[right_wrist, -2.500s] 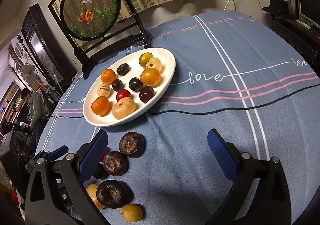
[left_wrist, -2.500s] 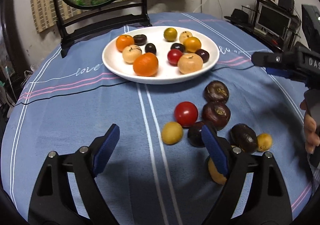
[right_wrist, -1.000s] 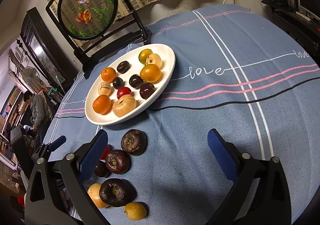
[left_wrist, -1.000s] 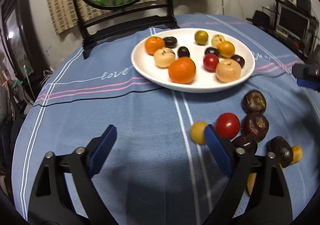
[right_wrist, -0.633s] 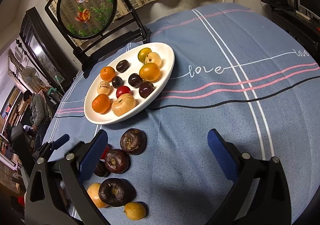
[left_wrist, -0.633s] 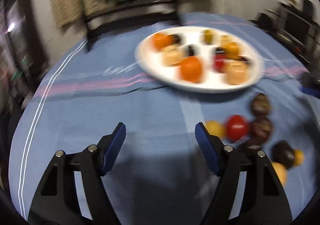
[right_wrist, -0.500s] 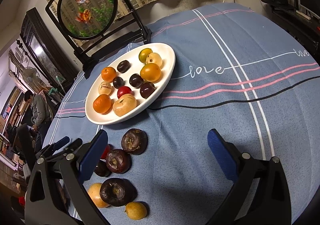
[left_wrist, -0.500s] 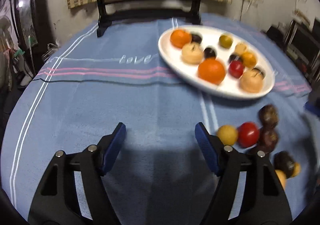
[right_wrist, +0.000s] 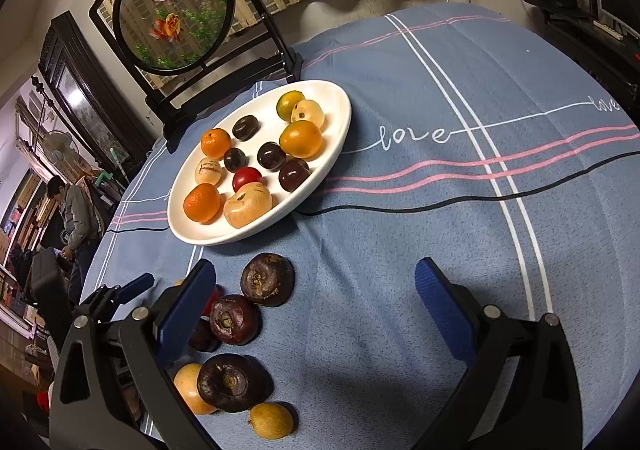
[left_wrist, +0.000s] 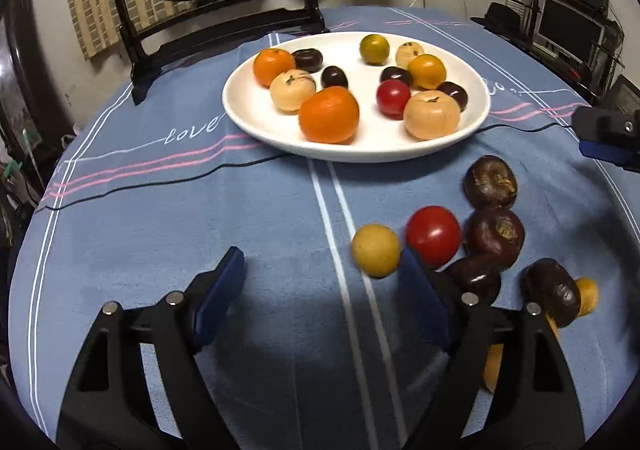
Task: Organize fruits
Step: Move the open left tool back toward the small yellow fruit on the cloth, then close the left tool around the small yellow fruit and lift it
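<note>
Yellow fruit (left_wrist: 375, 250) lies just beyond the right jaw.

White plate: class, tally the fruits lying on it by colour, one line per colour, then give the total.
On the white plate:
orange fruits: 3
dark fruits: 4
beige fruits: 3
red fruit: 1
green fruit: 1
Total: 12
</note>
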The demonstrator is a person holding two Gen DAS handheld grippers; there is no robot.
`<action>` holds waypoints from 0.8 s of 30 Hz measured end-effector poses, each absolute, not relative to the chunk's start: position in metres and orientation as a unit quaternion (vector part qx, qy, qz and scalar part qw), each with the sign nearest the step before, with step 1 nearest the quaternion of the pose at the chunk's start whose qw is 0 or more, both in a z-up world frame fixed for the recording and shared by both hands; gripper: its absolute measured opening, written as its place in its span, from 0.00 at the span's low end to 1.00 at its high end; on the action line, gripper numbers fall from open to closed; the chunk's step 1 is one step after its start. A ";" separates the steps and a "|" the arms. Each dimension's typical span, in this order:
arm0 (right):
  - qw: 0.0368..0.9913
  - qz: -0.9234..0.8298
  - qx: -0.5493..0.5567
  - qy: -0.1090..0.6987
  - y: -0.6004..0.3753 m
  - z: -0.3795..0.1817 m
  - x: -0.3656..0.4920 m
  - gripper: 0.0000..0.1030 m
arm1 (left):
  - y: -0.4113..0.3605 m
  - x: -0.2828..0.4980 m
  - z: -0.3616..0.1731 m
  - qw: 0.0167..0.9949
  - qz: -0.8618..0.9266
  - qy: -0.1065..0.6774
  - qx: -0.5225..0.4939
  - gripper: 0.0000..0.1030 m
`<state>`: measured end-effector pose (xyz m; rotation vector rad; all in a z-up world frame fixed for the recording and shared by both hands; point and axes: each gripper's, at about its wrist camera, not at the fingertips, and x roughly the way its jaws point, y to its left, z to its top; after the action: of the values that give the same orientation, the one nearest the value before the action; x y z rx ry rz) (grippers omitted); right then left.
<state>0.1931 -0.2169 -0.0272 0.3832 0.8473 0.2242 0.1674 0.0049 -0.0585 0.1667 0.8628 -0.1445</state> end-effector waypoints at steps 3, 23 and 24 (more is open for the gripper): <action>0.888 0.107 0.187 0.405 -0.219 -0.027 0.192 0.97 | 0.022 0.159 -0.044 0.923 -0.002 0.376 0.077 0.81; 0.888 0.109 0.183 0.407 -0.216 -0.028 0.193 0.97 | 0.002 0.169 -0.057 0.913 -0.057 0.392 0.100 0.57; 0.888 0.109 0.183 0.408 -0.216 -0.028 0.193 0.97 | 0.002 0.173 -0.059 0.909 -0.064 0.399 0.097 0.47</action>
<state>0.1929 -0.2163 -0.0278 0.3810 0.8474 0.2257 0.1730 0.0021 -0.0591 0.2009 0.8234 -0.1330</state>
